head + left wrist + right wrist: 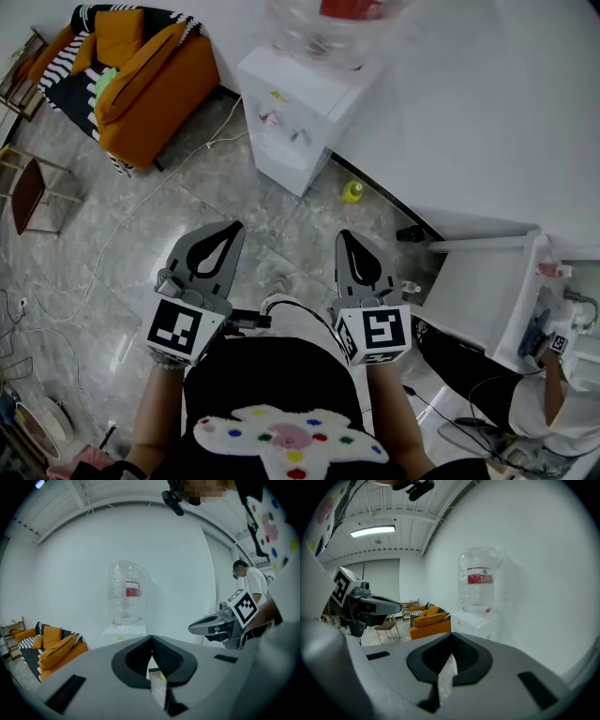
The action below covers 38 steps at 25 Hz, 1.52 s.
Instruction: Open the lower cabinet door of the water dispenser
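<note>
The white water dispenser [298,117] stands against the white wall at the top middle of the head view, with a clear bottle [328,26] on top. It also shows far ahead in the left gripper view as the dispenser [123,629] and in the right gripper view as the dispenser [480,623]. Its lower cabinet door [279,172] looks closed. My left gripper [228,232] and right gripper [346,240] hover side by side over the floor, well short of the dispenser. Both are shut with nothing between their tips.
An orange sofa [136,80] with striped cushions sits to the dispenser's left. A small yellow object [352,191] lies on the floor by the wall. A wooden chair [33,187] stands at the left, a white table [497,281] at the right. A white cable [141,206] runs across the grey floor.
</note>
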Each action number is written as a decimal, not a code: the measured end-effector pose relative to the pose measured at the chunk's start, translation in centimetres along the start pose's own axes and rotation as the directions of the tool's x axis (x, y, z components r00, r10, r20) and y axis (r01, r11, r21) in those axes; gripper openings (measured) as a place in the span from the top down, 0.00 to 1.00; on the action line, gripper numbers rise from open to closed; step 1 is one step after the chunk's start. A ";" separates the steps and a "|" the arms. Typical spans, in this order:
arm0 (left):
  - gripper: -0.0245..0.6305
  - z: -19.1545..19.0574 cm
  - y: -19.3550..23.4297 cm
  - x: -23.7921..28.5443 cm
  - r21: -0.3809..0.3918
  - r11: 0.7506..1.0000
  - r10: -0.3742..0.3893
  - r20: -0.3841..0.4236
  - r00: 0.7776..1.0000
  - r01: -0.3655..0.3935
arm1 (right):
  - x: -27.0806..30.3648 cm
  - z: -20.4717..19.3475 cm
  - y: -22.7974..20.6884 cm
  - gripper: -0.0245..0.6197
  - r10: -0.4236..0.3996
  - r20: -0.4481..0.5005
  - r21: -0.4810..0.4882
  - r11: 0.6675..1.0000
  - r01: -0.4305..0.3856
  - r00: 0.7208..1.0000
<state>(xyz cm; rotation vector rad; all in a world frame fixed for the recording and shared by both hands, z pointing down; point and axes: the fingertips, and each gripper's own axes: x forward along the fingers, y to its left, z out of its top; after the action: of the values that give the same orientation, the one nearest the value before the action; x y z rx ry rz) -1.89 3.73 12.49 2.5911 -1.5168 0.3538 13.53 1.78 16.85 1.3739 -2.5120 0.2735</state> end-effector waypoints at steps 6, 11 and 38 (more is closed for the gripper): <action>0.94 -0.1 -0.4 0.3 -0.005 1.000 -0.002 -0.022 1.000 0.002 | 0.0 -0.9 -0.2 0.95 0.007 -0.016 0.023 1.000 -0.006 1.000; 0.94 0.1 -0.2 0.6 0.002 1.000 -0.009 -0.031 0.999 0.009 | 0.0 -0.9 -0.6 0.95 -0.005 -0.009 0.033 0.999 0.005 1.000; 0.74 -2.5 2.8 3.4 -0.082 0.996 -0.029 -0.072 0.997 0.023 | 2.3 -1.9 -0.4 0.72 -0.007 -0.037 0.035 0.999 0.008 0.999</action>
<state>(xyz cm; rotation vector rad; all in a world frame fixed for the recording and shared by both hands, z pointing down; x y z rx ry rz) -3.04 0.03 15.72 2.5047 -1.4413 0.3725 12.91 0.27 19.44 1.3777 -2.4828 0.3398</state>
